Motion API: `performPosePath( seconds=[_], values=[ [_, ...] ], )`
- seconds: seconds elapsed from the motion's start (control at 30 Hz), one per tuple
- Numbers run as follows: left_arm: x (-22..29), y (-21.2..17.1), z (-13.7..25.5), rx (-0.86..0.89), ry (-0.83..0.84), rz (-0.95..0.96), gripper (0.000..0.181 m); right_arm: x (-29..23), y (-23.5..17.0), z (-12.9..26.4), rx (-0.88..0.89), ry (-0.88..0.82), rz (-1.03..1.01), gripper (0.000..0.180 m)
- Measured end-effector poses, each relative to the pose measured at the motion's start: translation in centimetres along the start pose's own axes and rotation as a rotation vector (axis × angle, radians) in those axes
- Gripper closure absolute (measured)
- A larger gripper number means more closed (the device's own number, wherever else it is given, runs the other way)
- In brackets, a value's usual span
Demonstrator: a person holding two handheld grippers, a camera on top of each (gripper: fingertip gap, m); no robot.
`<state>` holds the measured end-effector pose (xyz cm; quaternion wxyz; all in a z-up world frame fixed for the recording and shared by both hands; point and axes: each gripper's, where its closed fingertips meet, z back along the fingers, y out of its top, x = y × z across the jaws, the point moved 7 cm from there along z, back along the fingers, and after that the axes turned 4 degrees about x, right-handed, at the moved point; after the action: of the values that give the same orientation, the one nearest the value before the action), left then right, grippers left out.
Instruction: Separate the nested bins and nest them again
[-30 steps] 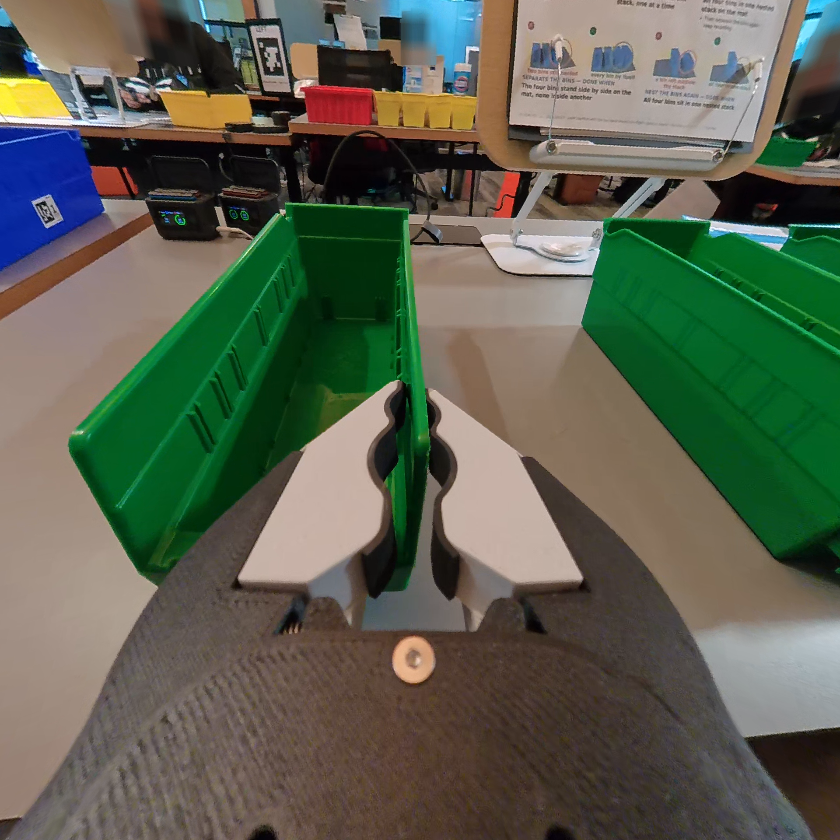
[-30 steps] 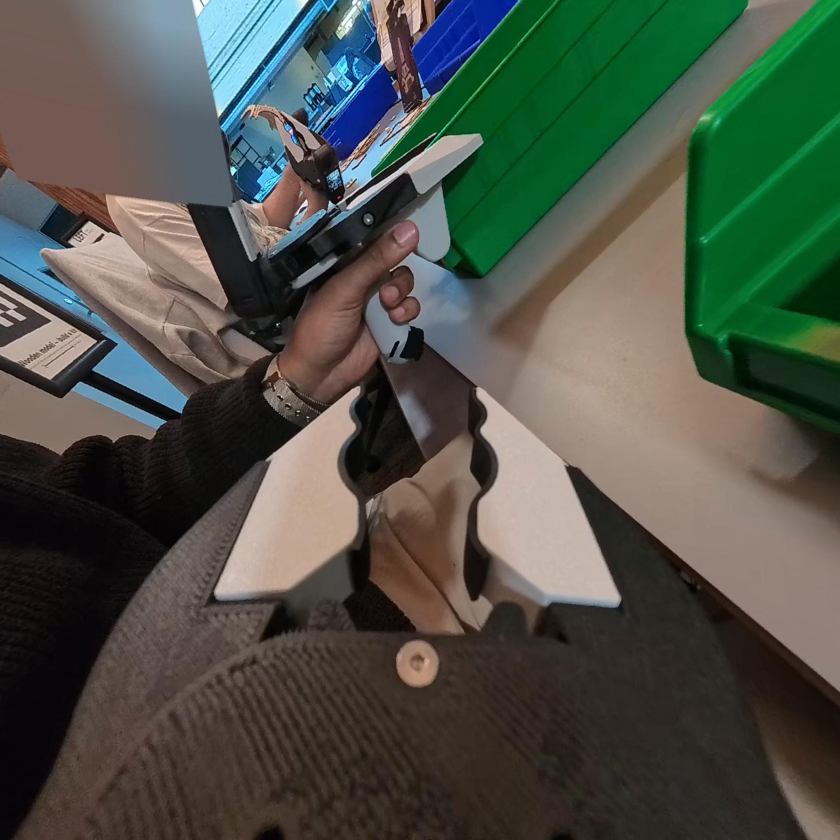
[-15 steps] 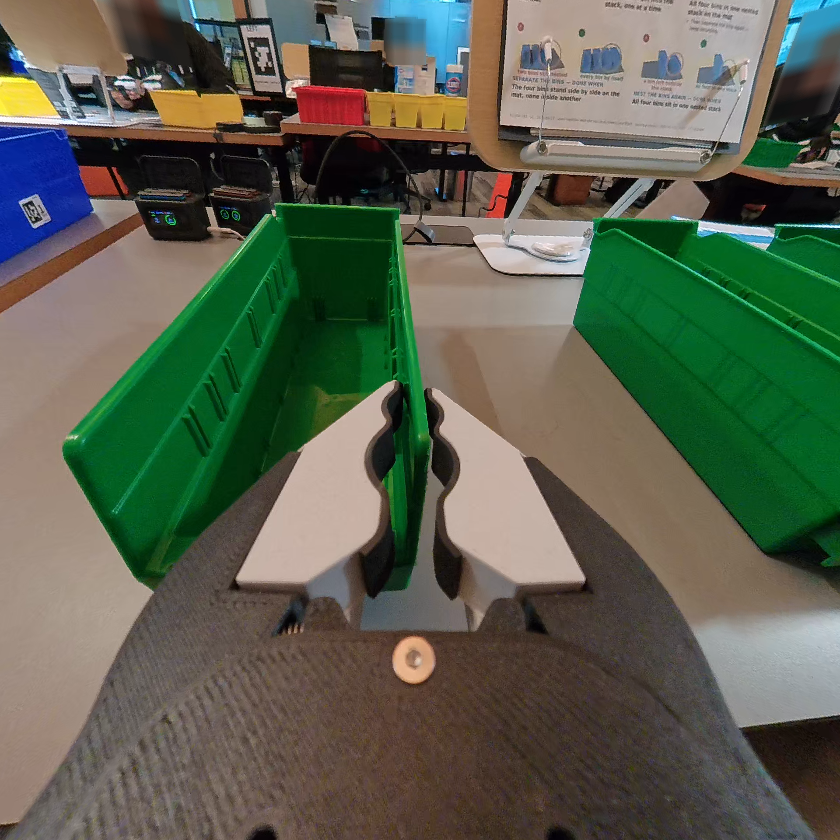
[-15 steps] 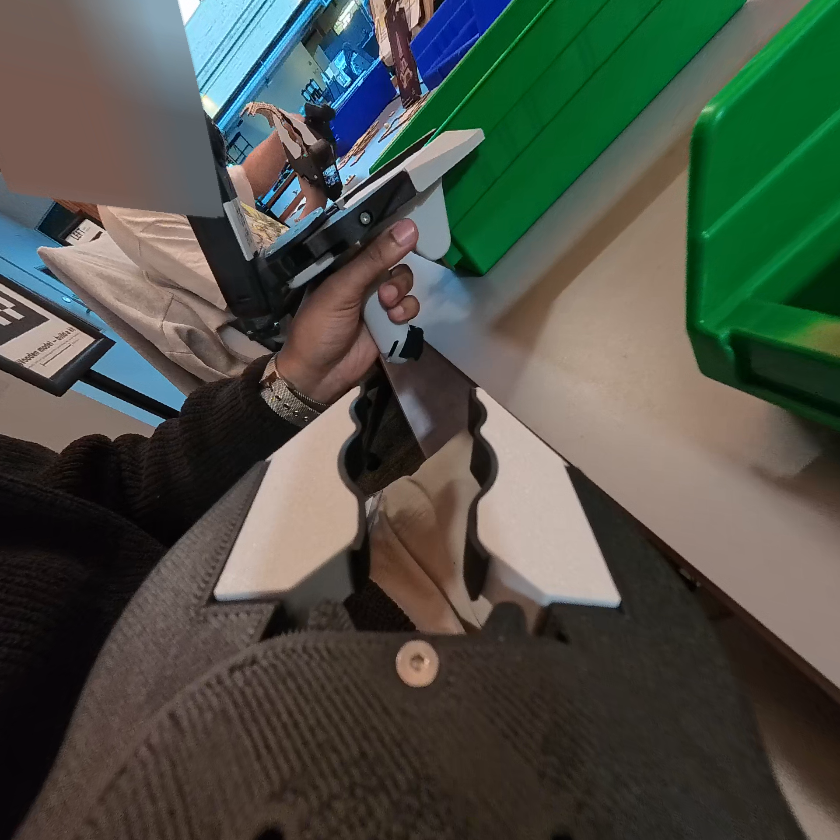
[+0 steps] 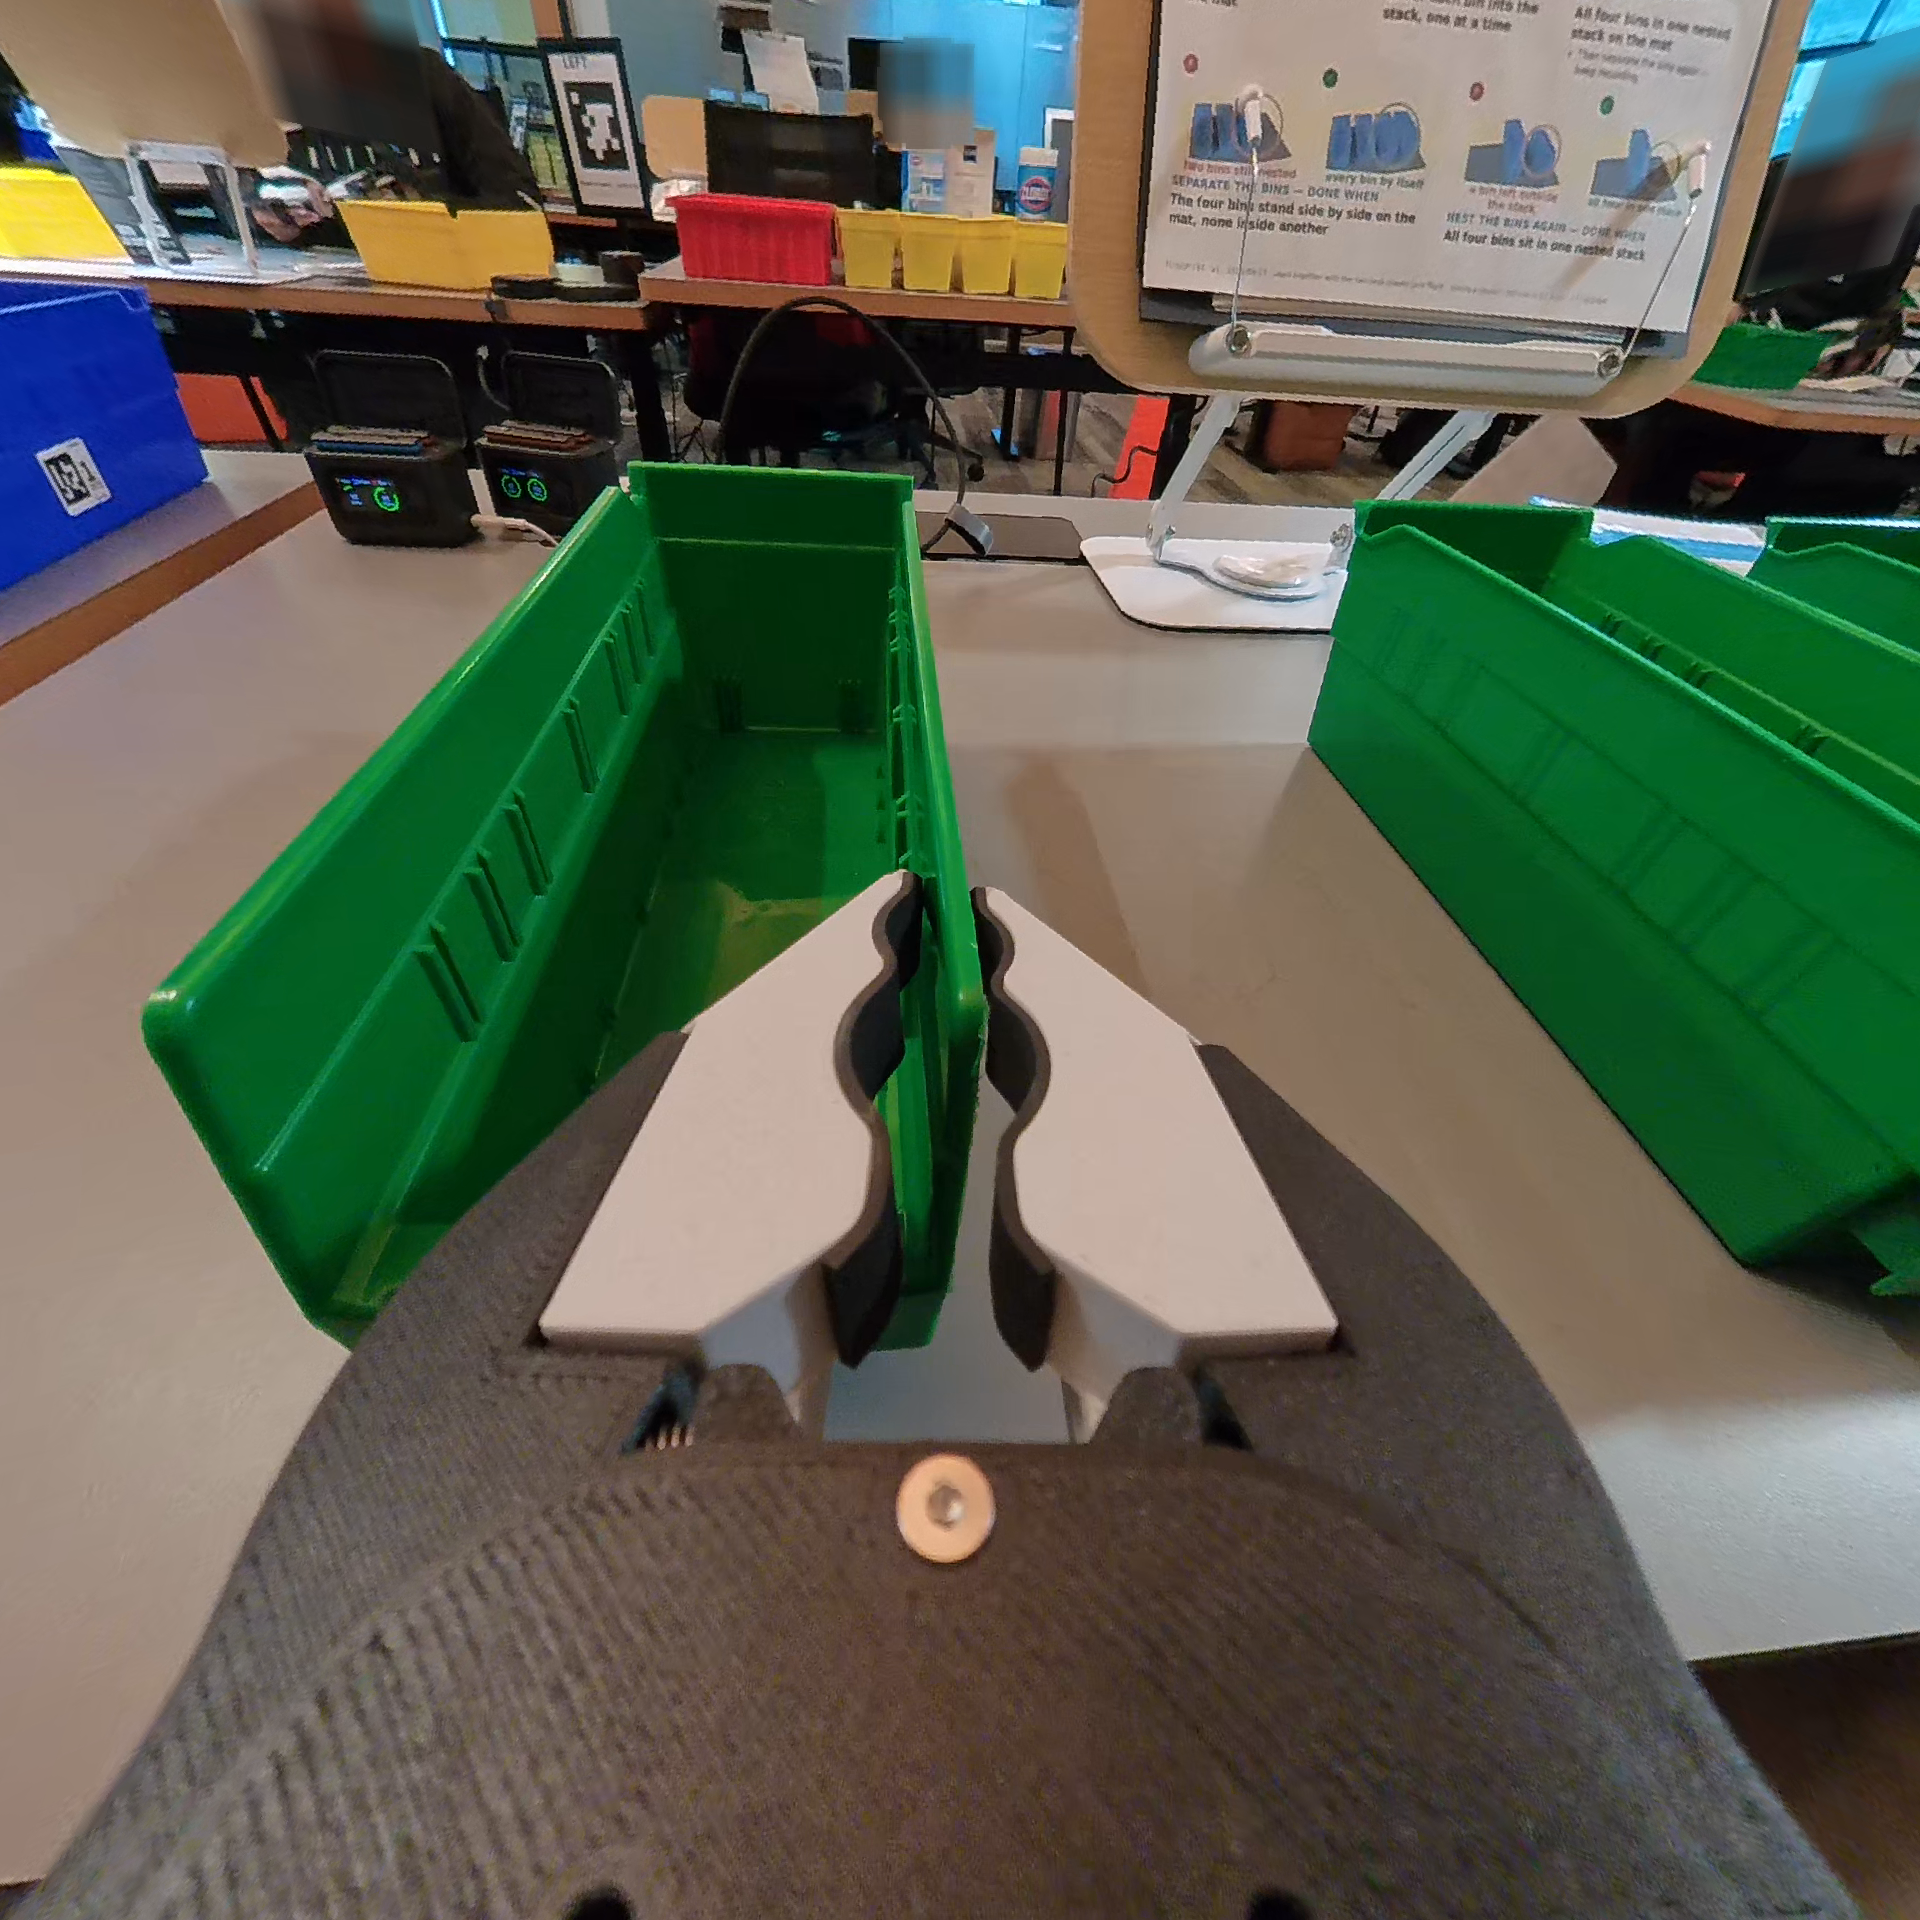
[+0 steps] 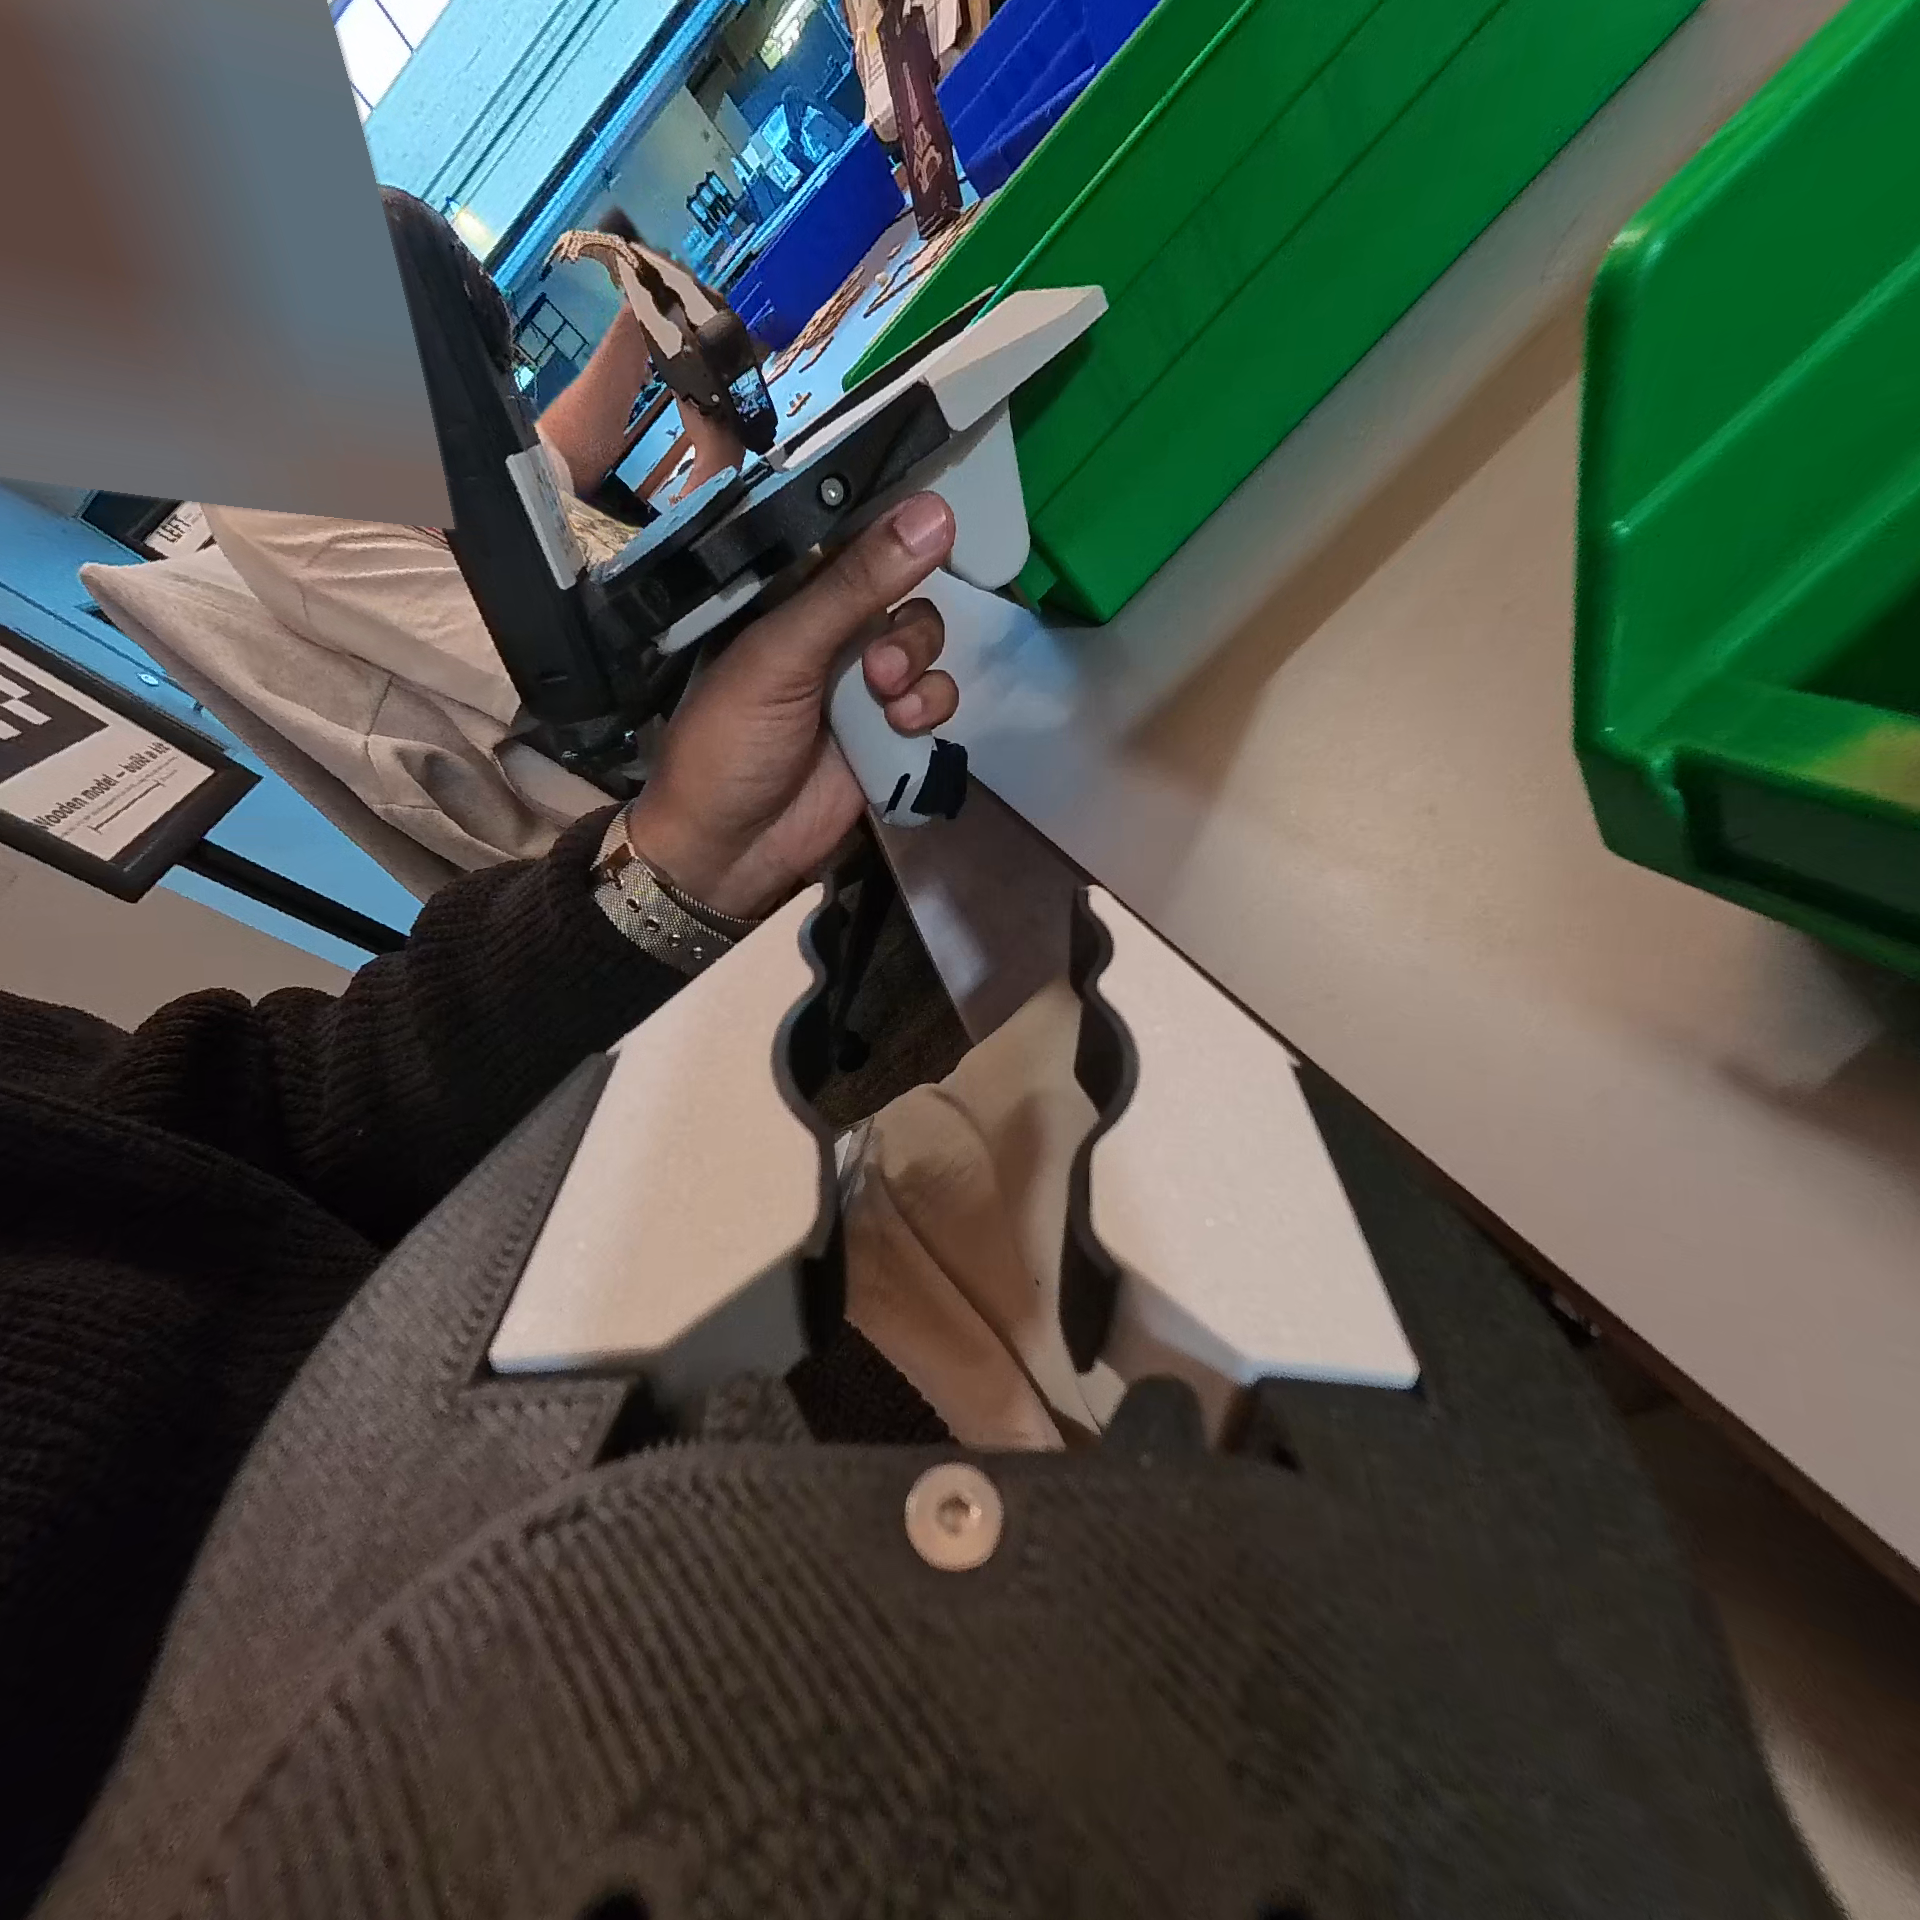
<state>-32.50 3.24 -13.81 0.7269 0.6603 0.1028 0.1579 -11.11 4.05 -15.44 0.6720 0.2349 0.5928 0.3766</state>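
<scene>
Left gripper pinching right wall of green bin on counter, second bin at 3 o'clock (apart), right gripper spread, empty.

A long, narrow green bin stands upright and empty on the desk, its open top up, ribbed walls inside and a taller back wall at the far end. The left tongs are clamped on its right side wall near the close end. To the right of this bin, well apart across bare desk, lie more green bins of the same shape; one sits nested inside another, with a further one just behind them.
</scene>
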Motion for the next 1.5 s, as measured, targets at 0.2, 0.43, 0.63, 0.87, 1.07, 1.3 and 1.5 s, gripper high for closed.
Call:
performPosePath(
  seconds=[0.2,0.43,0.63,0.87,1.07,1.3,1.5],
  values=[
    [0.0,0.0,0.0,0.001,-0.003,0.002,0.175,0.0,0.0,0.0,-0.002,0.000,0.000,0.136],
    [0.0,0.0,0.0,0.003,-0.011,0.011,0.175,0.0,0.0,0.0,-0.004,0.000,0.000,0.136],
    [0.0,0.0,0.0,0.002,-0.008,0.009,0.175,0.0,0.0,0.0,-0.005,0.000,0.000,0.136],
    [0.0,0.0,0.0,0.004,0.013,-0.020,0.177,0.0,-0.1,-0.1,-0.010,0.001,0.004,0.136],
    [0.1,0.0,0.1,0.009,-0.009,-0.005,0.175,-0.2,0.2,0.1,0.004,0.016,0.023,0.134],
    [0.1,1.6,1.1,0.122,-0.045,0.068,0.137,-0.6,11.6,11.6,0.553,-0.032,0.210,0.124],
    [2.0,4.6,3.8,0.387,-0.102,0.029,0.132,8.1,15.3,35.9,1.023,-0.947,0.401,0.131]
  ],
)
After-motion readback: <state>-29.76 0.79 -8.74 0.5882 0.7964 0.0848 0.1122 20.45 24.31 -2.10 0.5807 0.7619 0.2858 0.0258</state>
